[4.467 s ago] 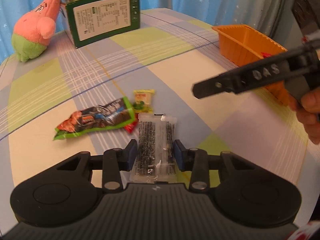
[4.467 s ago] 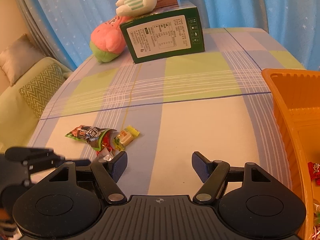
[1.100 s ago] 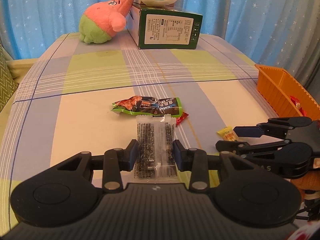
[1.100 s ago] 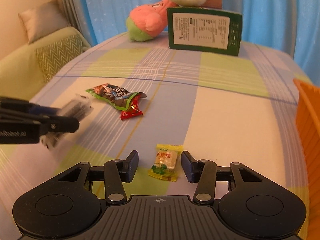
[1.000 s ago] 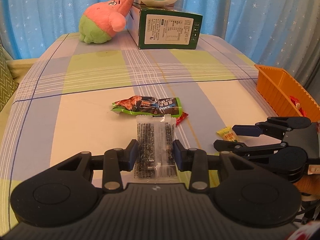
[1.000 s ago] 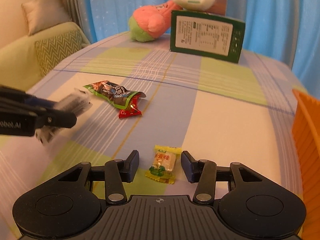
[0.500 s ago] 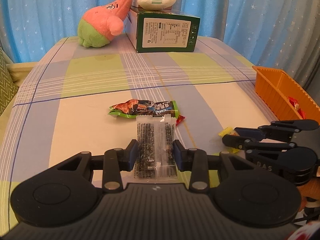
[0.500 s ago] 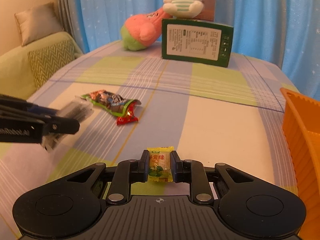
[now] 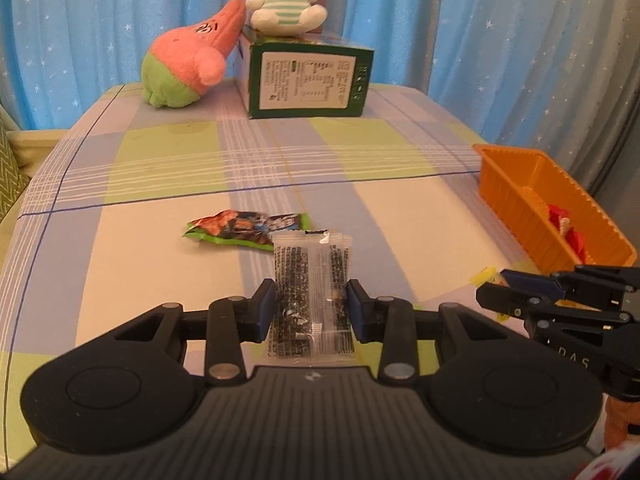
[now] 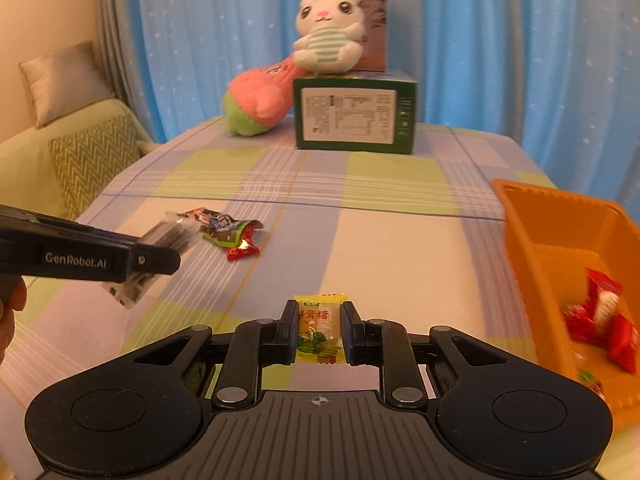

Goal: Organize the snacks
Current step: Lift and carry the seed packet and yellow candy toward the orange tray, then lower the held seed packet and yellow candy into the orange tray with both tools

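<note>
Crinkly clear plastic with black print, that's the flat rectangular packet (image 9: 312, 300) my left gripper (image 9: 312, 314) is pinching by its long edges, lifted off the checked tablecloth (image 9: 160, 168). My right gripper (image 10: 320, 330) is squeezed tight on a small yellow candy (image 10: 320, 328) (glossy wrapper, green print at the bottom), also up off the cloth. A shiny green-edged foil pouch (image 9: 244, 230) lies flat mid-table, with a little red wrapper (image 10: 242, 252) just beside it. The ribbed orange plastic bin (image 10: 560, 232) sits at the right edge, red packets (image 10: 596, 320) piled inside. Far end: green cardboard box (image 10: 354, 114), fuzzy white bunny plush (image 10: 328, 38) on top, pink star plush (image 10: 260, 98) leaning against it.
</note>
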A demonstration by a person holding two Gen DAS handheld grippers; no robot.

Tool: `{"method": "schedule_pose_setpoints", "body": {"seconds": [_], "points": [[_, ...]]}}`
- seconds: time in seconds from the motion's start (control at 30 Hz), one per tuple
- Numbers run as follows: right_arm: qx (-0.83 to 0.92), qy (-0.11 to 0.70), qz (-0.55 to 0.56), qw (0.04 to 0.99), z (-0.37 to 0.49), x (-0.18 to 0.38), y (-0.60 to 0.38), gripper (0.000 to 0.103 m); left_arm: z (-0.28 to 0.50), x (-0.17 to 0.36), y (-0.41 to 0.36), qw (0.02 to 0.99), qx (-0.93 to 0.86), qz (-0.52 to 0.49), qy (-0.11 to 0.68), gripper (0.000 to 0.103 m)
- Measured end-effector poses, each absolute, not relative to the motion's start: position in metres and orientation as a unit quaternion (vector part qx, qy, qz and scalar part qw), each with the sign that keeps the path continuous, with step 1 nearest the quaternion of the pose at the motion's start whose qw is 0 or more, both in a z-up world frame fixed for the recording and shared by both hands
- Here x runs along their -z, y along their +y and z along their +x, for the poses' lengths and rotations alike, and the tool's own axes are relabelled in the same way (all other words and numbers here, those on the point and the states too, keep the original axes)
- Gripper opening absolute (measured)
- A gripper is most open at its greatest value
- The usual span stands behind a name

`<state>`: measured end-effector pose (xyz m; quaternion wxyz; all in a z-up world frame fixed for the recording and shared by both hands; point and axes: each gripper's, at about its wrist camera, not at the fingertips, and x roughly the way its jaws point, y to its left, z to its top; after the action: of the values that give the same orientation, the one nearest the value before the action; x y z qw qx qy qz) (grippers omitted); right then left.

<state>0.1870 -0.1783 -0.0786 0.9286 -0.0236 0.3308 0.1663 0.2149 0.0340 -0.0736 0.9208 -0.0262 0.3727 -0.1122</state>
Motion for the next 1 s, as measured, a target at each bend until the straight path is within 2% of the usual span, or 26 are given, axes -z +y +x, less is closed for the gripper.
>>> {"method": "schedule_pose_setpoints", "body": {"seconds": [0.3,1.0], "points": [[-0.123,0.342,0.019,0.931,0.158,0.055,-0.231,0.022,0.183,0.050,-0.010,0.923,0.123,-0.050,0.362,0.034],[-0.079,0.303,0.056,0.948,0.100,-0.005,-0.298,0.022,0.120,-0.001,-0.102,0.927,0.164,-0.042,0.335,0.034]]}}
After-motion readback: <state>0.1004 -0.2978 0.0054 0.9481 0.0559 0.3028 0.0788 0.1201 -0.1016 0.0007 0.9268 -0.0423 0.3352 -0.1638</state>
